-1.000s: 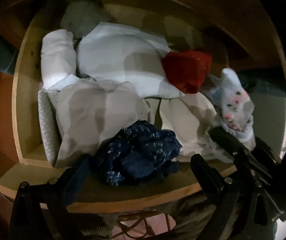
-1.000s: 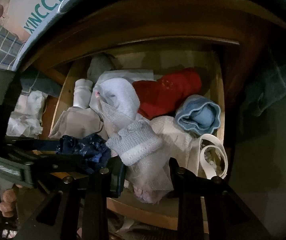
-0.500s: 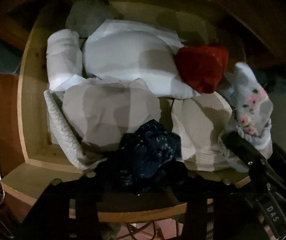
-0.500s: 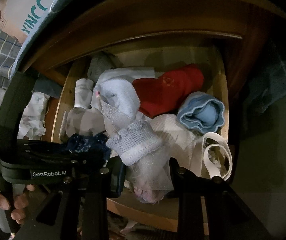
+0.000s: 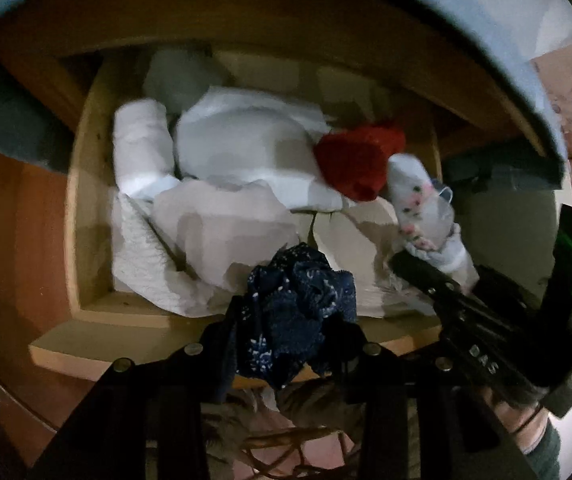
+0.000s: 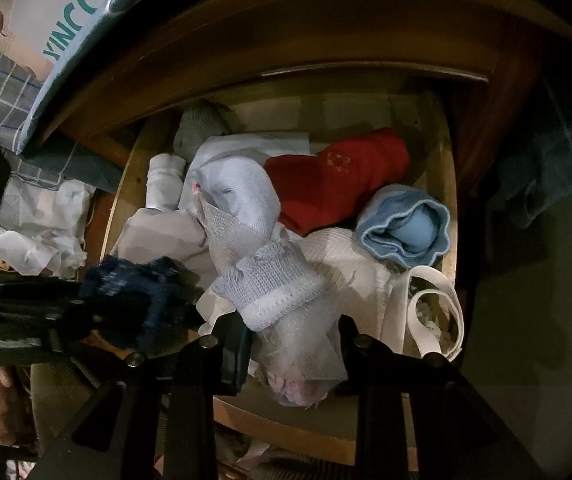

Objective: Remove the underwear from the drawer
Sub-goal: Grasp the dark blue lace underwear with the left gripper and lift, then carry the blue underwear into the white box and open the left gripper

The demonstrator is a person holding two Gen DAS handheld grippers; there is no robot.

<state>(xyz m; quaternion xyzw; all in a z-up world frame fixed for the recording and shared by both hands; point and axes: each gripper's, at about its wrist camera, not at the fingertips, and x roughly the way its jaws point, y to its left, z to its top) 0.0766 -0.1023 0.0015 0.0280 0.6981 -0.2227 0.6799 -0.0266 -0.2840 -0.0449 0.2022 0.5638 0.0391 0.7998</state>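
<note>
Left wrist view: both grippers clamped garments over the open drawer (image 5: 86,216).
Left gripper (image 5: 286,320), jaws closing, pinched navy underwear (image 5: 298,312) at six o'clock; right gripper (image 6: 290,344) gripped a pale floral garment (image 6: 270,284).

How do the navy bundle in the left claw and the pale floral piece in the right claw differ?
The navy underwear is dark with white speckles; the floral garment is pale grey-blue with pink flowers. The navy one is a compact wad; the floral one trails back into the drawer. Both sit pinched in a claw: left claw, right claw.
</note>
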